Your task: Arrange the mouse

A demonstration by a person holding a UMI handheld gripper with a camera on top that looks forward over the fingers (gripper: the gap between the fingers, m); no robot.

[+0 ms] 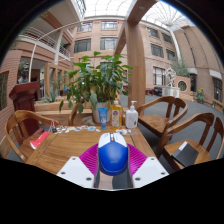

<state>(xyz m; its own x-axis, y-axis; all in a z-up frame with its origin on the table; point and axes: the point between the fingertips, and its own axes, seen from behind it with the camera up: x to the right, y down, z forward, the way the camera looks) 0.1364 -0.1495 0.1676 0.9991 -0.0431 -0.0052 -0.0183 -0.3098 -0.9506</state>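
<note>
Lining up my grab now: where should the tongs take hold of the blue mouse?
Grip the blue mouse across its two long sides, coming from its rear end. It already lies lengthwise between the open tongs, rounded back uppermost, so the pads can close on its flanks.

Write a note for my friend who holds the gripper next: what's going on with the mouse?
Hand-held gripper: the blue mouse sits between its pink pads; whether they press it cannot be told.
Place: wooden table, with a potted plant and two bottles beyond the mouse, chairs around.
Done: the mouse is reached.
Left: set the mouse in its spot and let go.
</note>
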